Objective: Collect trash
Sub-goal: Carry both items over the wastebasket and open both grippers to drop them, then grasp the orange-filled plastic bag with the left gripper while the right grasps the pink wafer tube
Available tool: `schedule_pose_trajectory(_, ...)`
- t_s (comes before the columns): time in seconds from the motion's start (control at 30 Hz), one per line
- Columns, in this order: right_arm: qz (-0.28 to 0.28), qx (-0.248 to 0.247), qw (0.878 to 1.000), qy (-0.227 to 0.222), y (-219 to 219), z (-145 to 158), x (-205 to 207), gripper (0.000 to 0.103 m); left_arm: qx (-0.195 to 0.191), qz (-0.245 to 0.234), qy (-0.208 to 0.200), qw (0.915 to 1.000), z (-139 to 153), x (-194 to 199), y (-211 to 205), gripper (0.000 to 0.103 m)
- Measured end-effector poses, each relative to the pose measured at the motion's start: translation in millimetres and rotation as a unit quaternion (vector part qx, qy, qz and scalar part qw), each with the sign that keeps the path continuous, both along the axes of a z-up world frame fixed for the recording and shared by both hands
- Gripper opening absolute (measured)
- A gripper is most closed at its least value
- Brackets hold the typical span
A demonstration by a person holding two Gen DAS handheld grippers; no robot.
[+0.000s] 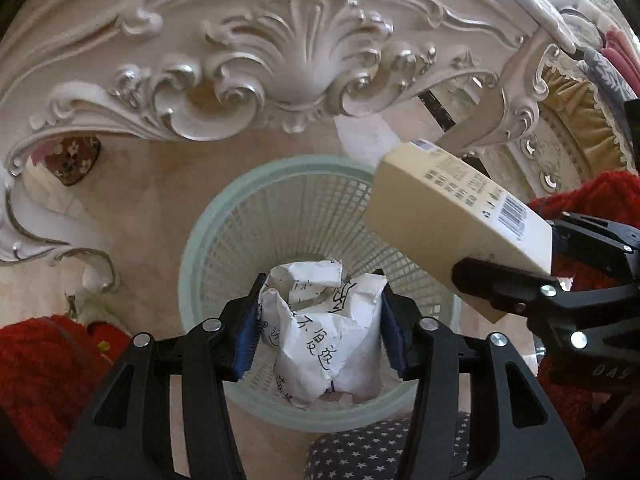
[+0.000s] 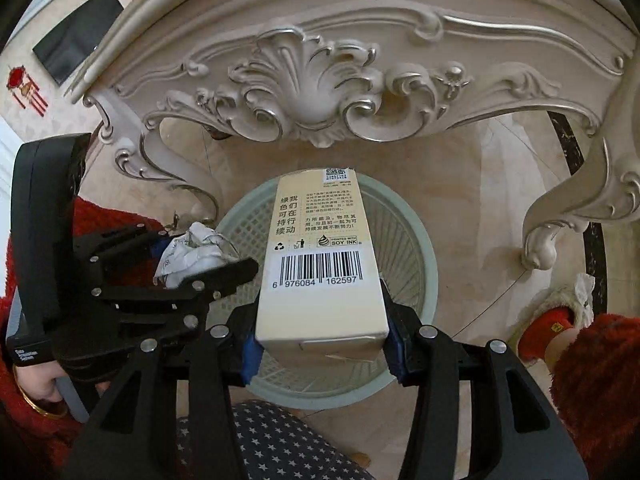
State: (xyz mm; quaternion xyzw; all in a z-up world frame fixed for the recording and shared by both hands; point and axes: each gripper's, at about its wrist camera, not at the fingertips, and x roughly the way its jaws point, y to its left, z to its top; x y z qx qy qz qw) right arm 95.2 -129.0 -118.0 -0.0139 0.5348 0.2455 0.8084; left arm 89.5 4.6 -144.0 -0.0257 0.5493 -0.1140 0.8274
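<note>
Two pieces of trash are in hand and both sit over the pale green mesh basket [image 1: 208, 240], so by my reading the collecting is done for these and only the drop remains; neither piece is in the basket yet, and the part of the basket floor that shows looks bare. Left gripper [image 1: 318, 330]: jaws part open, the crumpled paper ball [image 1: 324, 332] with handwriting on it between the blue pads [image 1: 245, 334]. The paper fills the gap and meets both pads, though how firmly they press I cannot tell; the ball hangs directly ahead of the jaws, above the basket's near half. Right gripper [image 2: 322, 338]: jaws closed partway on the base end of the cream carton [image 2: 320, 256], one pad flat on each side face, the barcode face up and the far end reaching out beyond the fingertips over the basket's middle. Seen from the left wrist, the carton [image 1: 452, 232] lies to the right of the left jaws, above the basket's rim, apart from the paper. Whether more trash waits elsewhere is not visible. Carved white table [image 2: 320, 92] stands past the basket, beyond both sets of jaws.
</note>
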Motion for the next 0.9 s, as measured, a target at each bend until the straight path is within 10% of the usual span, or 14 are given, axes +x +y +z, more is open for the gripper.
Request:
schedule_pose_trajectory(0.17, -0.022, -0.018, 0.999, -0.017, -10, -1, -3, 0.073, 0.04, 0.014, 0.015, 0.999, -16, 3, -1, 0.093)
schedule_pose_trajectory(0.67, -0.027, 0.002, 1.0, -0.013, -14, 0, -4, 0.074, -0.021, 0.018, 0.003, 0.9996, -15, -2, 8, 0.093)
schedule_pose_trajectory(0.9, -0.013, 0.089, 0.987, -0.132, -33, 79, -25, 0.074, -0.001, 0.037, -0.107, 0.9936, 56, -22, 17, 0.093)
